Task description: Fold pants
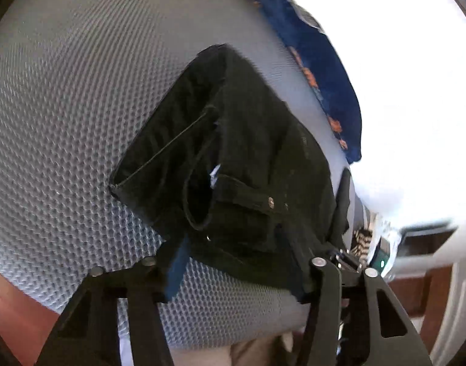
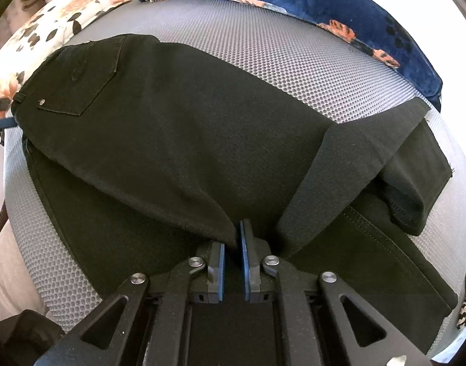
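Jaws on my right gripper [image 2: 234, 238] pinch a fold of the black pants [image 2: 178, 140]; my left gripper [image 1: 242, 262] stands half open, straddling their waistband on the grey mesh bed [image 1: 65, 116].

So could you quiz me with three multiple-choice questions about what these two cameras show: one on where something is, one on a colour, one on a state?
1. Where do the black denim pants lie?
A. On a grey honeycomb-textured mat
B. On a wooden floor
C. In a plastic basket

2. What colour is the plush blanket with orange patches at the mat's far edge?
A. Red
B. Dark blue
C. Green

3. How does the right claw stand?
A. Wide open above the pants
B. Nearly shut, pinching a fold of the pants
C. Holding a hanger

Answers:
1 A: the dimpled grey mat shows all around the pants.
2 B: the fabric is deep blue in both views.
3 B: the blue pads sit close together with black cloth between them.
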Tool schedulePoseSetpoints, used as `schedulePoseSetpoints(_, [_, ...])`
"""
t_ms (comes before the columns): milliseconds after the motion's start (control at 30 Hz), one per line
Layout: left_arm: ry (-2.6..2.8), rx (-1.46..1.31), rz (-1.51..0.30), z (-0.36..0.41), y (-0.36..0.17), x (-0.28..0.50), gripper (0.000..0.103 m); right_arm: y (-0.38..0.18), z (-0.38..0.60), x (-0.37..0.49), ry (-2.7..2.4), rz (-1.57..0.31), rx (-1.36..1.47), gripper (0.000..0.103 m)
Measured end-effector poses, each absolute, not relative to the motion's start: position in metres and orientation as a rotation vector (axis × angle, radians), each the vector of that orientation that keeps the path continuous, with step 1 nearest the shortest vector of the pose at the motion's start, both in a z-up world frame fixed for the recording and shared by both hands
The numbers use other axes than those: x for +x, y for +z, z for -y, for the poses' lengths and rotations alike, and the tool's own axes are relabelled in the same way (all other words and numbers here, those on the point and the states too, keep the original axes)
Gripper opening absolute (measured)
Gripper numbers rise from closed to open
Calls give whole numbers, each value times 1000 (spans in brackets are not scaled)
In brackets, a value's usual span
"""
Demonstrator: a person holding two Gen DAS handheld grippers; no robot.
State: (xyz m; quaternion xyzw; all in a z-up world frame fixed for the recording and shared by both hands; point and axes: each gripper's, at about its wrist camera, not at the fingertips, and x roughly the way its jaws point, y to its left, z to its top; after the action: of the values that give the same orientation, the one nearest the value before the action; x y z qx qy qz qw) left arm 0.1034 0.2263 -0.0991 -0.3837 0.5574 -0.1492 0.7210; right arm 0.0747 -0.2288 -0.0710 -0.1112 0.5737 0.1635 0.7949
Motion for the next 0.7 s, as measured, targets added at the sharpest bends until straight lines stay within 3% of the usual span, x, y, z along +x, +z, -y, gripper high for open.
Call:
schedulePoseSetpoints(67, [-320, -871, -1228, -226, -102, 107, 39, -71, 229, 74, 351, -1231, -239, 9])
schedulePoseSetpoints(100, [-325, -867, -1220, -225, -100, 111, 28, -71, 229, 74, 350, -1230, -238, 9])
schedulePoseSetpoints(200, [-348, -794, -1187, -222, -83, 120, 20, -68, 230, 72, 341, -1228, -233, 9])
schedulePoseSetpoints(333, [-396, -648, -1155, -218, -59, 130, 20, -49, 227, 58, 330, -1199, -234, 7])
schedulePoseSetpoints(467, [-395, -540, -1231, -221, -73, 138, 20, -30, 218, 33, 349, -1193, -225, 7])
schedulePoseSetpoints(700, [-403, -473, -1263, -235, -100, 133, 20, -58, 194, 4, 387, -1266, -245, 7])
